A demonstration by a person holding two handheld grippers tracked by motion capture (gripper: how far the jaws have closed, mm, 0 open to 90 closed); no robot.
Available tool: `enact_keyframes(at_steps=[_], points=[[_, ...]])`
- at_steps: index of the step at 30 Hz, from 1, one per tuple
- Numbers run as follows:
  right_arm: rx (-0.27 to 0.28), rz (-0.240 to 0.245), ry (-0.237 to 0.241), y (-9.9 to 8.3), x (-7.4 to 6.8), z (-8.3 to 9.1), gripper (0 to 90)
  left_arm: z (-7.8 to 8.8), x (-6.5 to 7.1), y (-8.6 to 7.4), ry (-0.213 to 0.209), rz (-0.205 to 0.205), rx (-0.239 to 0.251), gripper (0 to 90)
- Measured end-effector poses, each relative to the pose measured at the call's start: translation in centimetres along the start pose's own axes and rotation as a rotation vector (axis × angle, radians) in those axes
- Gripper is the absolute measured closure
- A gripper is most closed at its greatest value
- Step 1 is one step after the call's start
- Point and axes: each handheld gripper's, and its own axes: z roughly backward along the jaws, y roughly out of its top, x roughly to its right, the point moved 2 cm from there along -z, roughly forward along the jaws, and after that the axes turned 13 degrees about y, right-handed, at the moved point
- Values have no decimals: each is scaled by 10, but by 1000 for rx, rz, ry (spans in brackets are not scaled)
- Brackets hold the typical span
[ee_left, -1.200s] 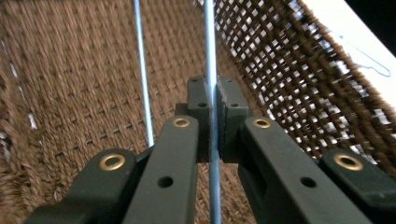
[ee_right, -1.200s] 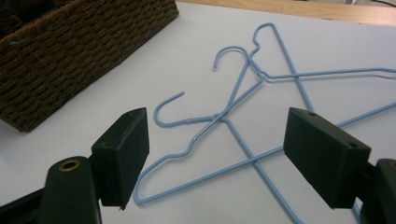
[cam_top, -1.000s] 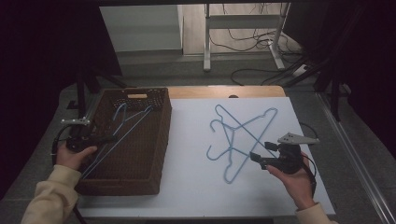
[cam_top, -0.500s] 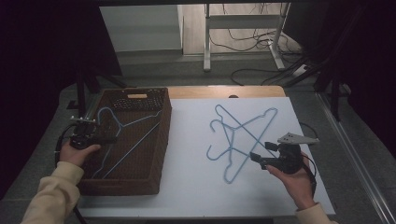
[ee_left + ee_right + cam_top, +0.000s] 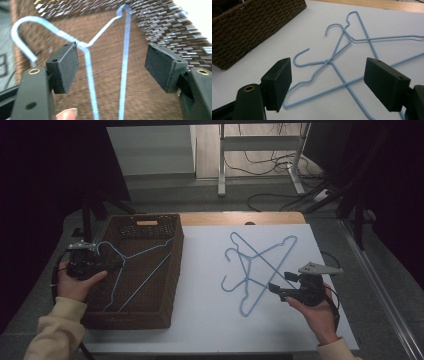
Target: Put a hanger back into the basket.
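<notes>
**1 blue hanger released into the wicker basket, 3 lying tangled on the white sheet**

1 blue wire hanger (image 5: 131,270) is lying inside the brown wicker basket (image 5: 167,285) at the left of the table. In the high view its hook is pointing toward the basket's far-left corner, beside the left gripper (image 5: 107,266), and its long bar is running diagonally from the near-left toward the far-right wall. The left gripper's jaws have just been opening; they are being held wide, with the hanger's neck (image 5: 85,47) passing between the pads but not being pressed.

3 more blue hangers (image 5: 255,267) are lying crossed over one another on the white sheet (image 5: 200,320), well apart from the basket. Their hooks are pointing toward the basket side, and their bars are fanning out to the right.

The right gripper (image 5: 276,290) is being held just beside this pile, jaws spread wide and gripping nothing. The overlapping wires (image 5: 337,67) are crossing in front of it, so no single hanger is lying free.
</notes>
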Motion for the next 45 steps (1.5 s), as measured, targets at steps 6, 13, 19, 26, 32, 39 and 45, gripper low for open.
enact_keyframes(at_steps=[6,13,19,26,32,39,45], points=[[-7,-4,-2,-1,1,0,224,19,58,2,-170,-94,61,246],[-10,-14,-6,-2,4,2,223,13,107,0,-285,-180,50,239],[-16,-12,-11,-4,5,2,221,1,137,0,-317,-229,35,238],[-28,-4,-14,-4,5,1,220,-2,146,-2,-321,-231,30,236],[-58,-10,-28,-6,7,-2,233,-3,149,-2,-326,-236,30,235],[-83,-17,-44,-7,11,-8,249,-2,148,-4,-329,-232,33,238],[-138,-29,-86,-6,20,-20,263,-4,152,-6,-337,-249,23,238]])
